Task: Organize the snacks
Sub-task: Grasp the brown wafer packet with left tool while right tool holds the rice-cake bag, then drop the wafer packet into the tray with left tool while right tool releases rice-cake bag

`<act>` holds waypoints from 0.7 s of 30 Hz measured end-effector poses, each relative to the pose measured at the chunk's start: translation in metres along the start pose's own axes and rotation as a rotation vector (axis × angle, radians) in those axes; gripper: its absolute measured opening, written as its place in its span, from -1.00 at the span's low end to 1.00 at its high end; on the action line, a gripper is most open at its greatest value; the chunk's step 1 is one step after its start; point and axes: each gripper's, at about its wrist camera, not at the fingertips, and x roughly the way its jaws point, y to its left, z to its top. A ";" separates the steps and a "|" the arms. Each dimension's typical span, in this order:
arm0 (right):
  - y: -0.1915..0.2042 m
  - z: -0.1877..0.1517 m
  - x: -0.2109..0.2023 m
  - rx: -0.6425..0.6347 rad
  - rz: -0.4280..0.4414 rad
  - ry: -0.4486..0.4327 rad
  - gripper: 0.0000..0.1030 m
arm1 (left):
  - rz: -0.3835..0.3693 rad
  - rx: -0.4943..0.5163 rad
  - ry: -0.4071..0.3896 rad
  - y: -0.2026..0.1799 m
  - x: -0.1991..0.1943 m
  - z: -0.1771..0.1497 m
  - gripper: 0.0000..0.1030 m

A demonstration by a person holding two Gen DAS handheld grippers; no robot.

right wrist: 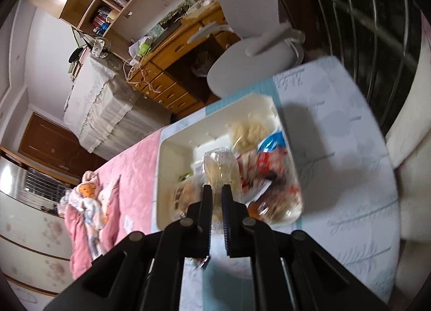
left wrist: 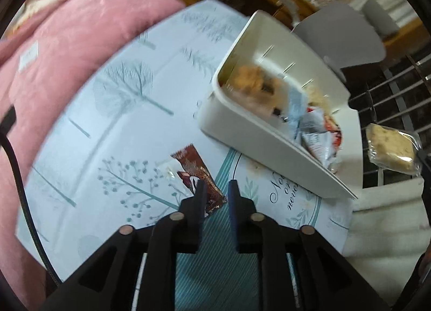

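Left gripper (left wrist: 216, 189): jaws slightly parted, nothing between the pads. The brown foil snack bar (left wrist: 198, 176) lies flat on the pale blue leaf-print tablecloth (left wrist: 121, 128) under and just left of the fingertips; dark red-brown wrapper with gold pattern and crimped ends, whether the left finger touches it I cannot tell. Right gripper (right wrist: 216, 189): clenched on a clear-wrapped pale yellow cake slice (right wrist: 221, 168), lifted above the white plastic bin (right wrist: 172, 146). In the left wrist view that same slice (left wrist: 392, 149) shows at the right edge, crumbly, cream-coloured, wrap glinting. The bin sits on the cloth, far right of the bar, holding mixed packets: red-white, blue, clear bags of pale biscuits, blurred. Pink quilt (left wrist: 67, 49) to the left.
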 end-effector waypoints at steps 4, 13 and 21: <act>-0.009 0.007 0.012 0.011 -0.030 0.016 -0.88 | 0.065 -0.074 0.059 0.006 0.029 0.006 -0.41; -0.026 0.014 0.028 0.015 -0.047 0.073 -0.88 | 0.182 -0.131 0.106 0.008 0.056 0.006 -0.18; -0.036 0.015 0.034 0.045 -0.050 0.094 -0.87 | 0.217 -0.108 0.117 0.000 0.064 0.003 -0.48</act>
